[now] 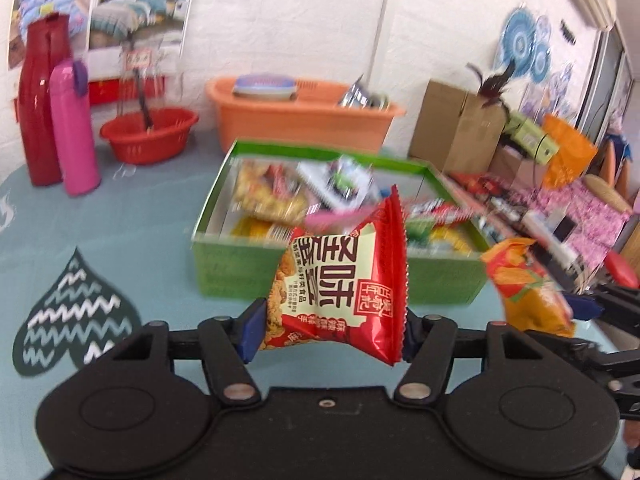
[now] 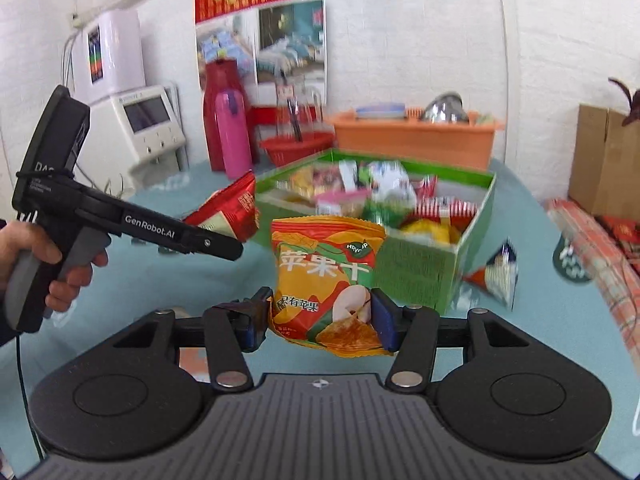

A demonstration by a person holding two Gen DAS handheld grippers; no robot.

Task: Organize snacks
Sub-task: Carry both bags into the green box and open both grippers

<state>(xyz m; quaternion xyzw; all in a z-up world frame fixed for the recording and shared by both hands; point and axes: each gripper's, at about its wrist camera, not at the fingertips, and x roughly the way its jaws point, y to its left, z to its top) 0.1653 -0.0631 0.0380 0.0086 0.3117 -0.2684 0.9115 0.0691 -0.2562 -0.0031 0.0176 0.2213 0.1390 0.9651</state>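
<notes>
Left hand-held gripper (image 1: pixel 326 326) is clamped on a red snack packet (image 1: pixel 340 280), pads pinching its two side edges. Right hand-held gripper (image 2: pixel 320 316) grips an orange apple-chip bag (image 2: pixel 326 280) the same way. Both packets hang above the counter (image 1: pixel 140 232), near side of the green box (image 1: pixel 320 216), which is already stuffed with snacks. The risk is those puffy, slick bags squirting out of an edge-only pinch. With both aimed at one crowded box, they could also bump, or land on the heap and slide off.
</notes>
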